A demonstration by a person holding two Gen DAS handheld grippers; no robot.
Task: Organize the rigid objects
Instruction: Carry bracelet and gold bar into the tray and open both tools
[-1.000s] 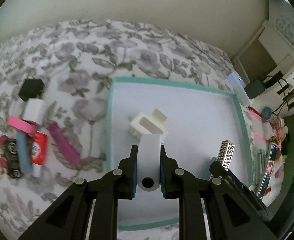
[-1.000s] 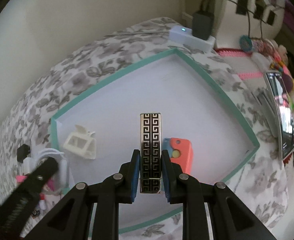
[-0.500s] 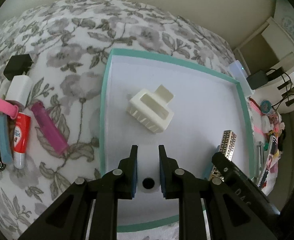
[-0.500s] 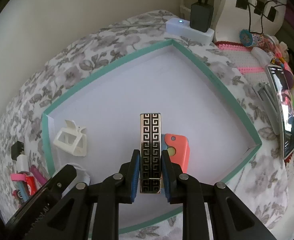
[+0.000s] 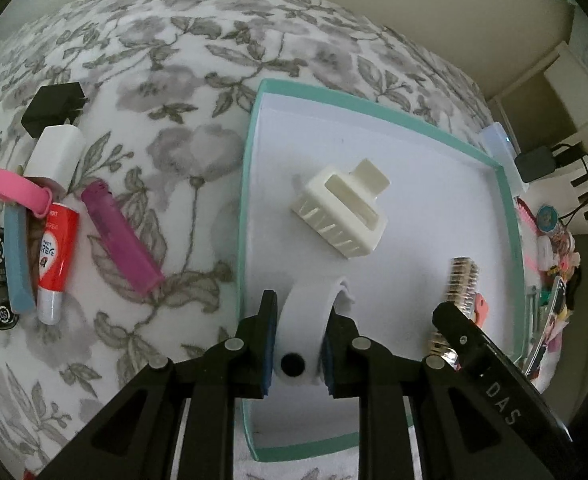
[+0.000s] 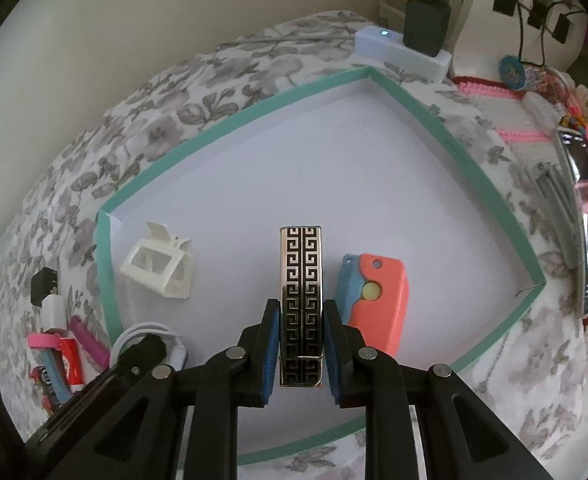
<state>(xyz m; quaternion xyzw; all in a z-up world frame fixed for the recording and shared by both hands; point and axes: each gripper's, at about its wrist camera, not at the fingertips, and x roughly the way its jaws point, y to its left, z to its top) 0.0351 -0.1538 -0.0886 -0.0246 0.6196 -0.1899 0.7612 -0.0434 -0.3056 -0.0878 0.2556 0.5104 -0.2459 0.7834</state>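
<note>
A shallow teal-rimmed tray with a white floor lies on the floral cloth; it also shows in the right wrist view. My left gripper is shut on a white band, low over the tray's near left part. My right gripper is shut on a black-and-silver patterned lighter over the tray's middle; that lighter shows in the left view. A white hair claw clip lies in the tray. A coral and blue folding piece lies just right of the lighter.
Left of the tray on the cloth lie a purple lighter, a red and white tube, a pink band, a blue stick, a black plug. A white charger block and cluttered shelf stand beyond the tray's right side.
My left gripper has moved lower and nearer over the tray with the white band, so the clip looks larger. My right gripper holds the lighter steady, slightly closer to the tray floor.
</note>
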